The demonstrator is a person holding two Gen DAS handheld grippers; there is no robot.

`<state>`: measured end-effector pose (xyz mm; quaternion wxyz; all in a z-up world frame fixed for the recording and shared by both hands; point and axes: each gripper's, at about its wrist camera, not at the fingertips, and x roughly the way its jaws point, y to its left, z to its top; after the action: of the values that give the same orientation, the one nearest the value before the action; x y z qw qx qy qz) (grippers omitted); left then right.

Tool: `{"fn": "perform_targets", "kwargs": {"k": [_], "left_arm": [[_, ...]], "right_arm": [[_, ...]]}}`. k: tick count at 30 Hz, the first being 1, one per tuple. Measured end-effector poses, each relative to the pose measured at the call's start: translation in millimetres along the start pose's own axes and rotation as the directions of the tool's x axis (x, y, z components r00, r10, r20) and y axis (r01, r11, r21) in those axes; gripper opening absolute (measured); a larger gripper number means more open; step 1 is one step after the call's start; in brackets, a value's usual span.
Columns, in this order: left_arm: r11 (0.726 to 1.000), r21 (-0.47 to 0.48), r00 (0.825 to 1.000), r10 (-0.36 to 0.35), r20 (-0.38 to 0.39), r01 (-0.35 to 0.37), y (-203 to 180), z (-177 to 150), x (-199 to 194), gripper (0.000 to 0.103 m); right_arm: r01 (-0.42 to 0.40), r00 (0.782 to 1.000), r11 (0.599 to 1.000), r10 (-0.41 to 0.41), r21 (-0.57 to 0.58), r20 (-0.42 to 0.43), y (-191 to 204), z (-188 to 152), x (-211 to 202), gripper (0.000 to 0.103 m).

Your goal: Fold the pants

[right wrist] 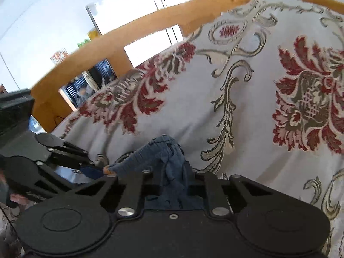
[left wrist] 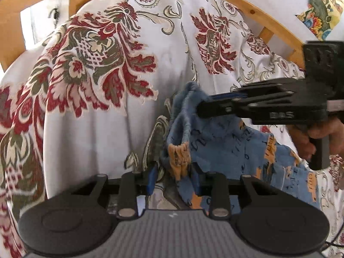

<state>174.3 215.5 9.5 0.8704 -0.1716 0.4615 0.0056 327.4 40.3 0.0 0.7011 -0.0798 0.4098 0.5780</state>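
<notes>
The pants (left wrist: 225, 146) are small, blue with orange patches and dark marks, bunched and lifted over the floral bedspread (left wrist: 90, 116). My left gripper (left wrist: 174, 174) has its jaws around the orange-trimmed edge of the pants. My right gripper (left wrist: 206, 103) comes in from the right in the left wrist view and is shut on the blue waistband fold. In the right wrist view the blue fabric (right wrist: 169, 161) is pinched in the right gripper (right wrist: 172, 178); the left gripper (right wrist: 94, 167) holds the other end at lower left.
A white bedspread with red and olive floral print (right wrist: 247, 111) covers the bed. A wooden bed frame rail (right wrist: 137, 25) curves along the far side. A colourful cloth (left wrist: 318, 6) hangs at top right in the left wrist view.
</notes>
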Motion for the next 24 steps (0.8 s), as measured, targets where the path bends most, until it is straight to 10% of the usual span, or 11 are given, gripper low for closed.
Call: {"fn": "perform_targets", "kwargs": {"k": [9,14,24], "left_arm": [[0.997,0.071,0.998,0.022,0.055,-0.025,-14.9,-8.9,9.2,0.057],[0.997,0.075,0.999,0.008,0.050,-0.012,-10.4,-12.1,15.9,0.017],[0.983,0.182,0.985,-0.007,0.171,-0.024,-47.0,-22.9,-23.1,0.010]], "right_arm": [[0.006,1.000,1.000,-0.006,-0.016,0.031,3.7,-6.9,-14.8,0.017],[0.014,0.999,1.000,-0.014,-0.008,0.045,4.9,-13.3,-22.6,0.017],[0.060,0.980,0.994,-0.077,0.096,0.185,13.4,-45.1,-81.8,0.016]]}}
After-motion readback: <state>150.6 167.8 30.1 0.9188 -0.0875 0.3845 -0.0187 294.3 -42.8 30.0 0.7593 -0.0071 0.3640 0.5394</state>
